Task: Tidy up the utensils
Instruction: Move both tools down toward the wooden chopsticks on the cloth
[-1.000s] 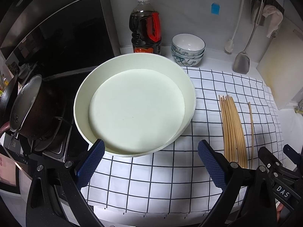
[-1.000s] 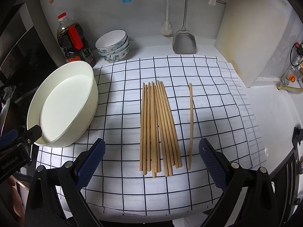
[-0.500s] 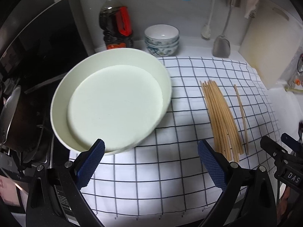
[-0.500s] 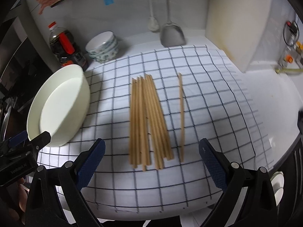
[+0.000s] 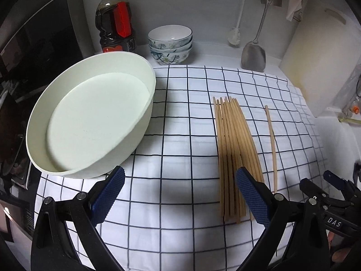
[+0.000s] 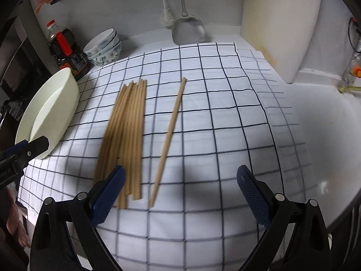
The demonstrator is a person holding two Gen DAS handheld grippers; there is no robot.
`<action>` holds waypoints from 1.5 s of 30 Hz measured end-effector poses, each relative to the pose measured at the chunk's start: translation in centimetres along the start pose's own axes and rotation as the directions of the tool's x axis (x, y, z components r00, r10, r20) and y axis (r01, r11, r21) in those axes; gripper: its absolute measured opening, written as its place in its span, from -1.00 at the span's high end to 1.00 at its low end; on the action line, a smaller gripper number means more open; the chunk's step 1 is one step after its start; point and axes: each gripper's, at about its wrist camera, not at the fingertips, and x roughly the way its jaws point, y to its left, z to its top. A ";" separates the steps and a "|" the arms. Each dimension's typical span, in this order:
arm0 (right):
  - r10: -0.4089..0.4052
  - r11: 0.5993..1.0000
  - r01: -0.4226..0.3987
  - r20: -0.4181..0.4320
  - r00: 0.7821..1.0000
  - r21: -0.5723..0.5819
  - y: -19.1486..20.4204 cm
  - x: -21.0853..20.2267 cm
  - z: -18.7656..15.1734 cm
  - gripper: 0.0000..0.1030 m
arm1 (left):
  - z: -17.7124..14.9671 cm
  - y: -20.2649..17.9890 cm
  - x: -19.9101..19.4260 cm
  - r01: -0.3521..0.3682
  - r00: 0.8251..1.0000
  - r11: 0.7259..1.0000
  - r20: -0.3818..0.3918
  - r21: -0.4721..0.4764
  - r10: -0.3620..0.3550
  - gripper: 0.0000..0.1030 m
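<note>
Left gripper (image 5: 179, 197) jaws spread wide and empty above checked cloth (image 5: 180, 135), white basin (image 5: 90, 117) ahead-left, chopstick bundle (image 5: 234, 153) ahead-right by its right finger, right gripper (image 6: 180, 197) likewise agape, single chopstick (image 6: 169, 135) lying ahead between its fingers, apart from the bundle.

Both tools are held low with jaws spread wide, left tool (image 5: 179, 197) and right tool (image 6: 179, 197) side by side.

Left gripper (image 5: 179, 194) wide open, empty, over checked cloth (image 5: 180, 135). Chopstick bundle (image 5: 232, 153) right of white bowl (image 5: 90, 117); single chopstick (image 5: 271, 144) further right, apart.
</note>
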 end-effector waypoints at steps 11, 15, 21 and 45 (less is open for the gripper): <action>-0.012 1.000 0.012 0.001 1.000 0.015 -1.0 4.7 1.3 -0.83 | -0.6 -2.0 6.1 -0.033 0.999 0.999 -0.038 0.037 0.034 -0.88; -0.064 0.998 0.064 0.011 0.998 0.003 -0.8 5.8 2.0 -0.83 | -0.6 -2.1 7.5 -0.047 0.998 0.998 -0.039 0.041 0.049 -0.88; -0.087 0.996 0.087 0.011 0.996 -0.009 -0.4 6.8 2.3 -0.83 | -0.8 -2.2 8.6 -0.048 0.997 0.998 -0.054 0.049 0.050 -0.88; -0.134 0.990 0.133 0.001 0.991 -0.047 -0.3 8.2 2.3 -0.83 | -0.8 -2.6 10.0 -0.082 0.993 0.995 -0.080 0.058 0.086 -0.90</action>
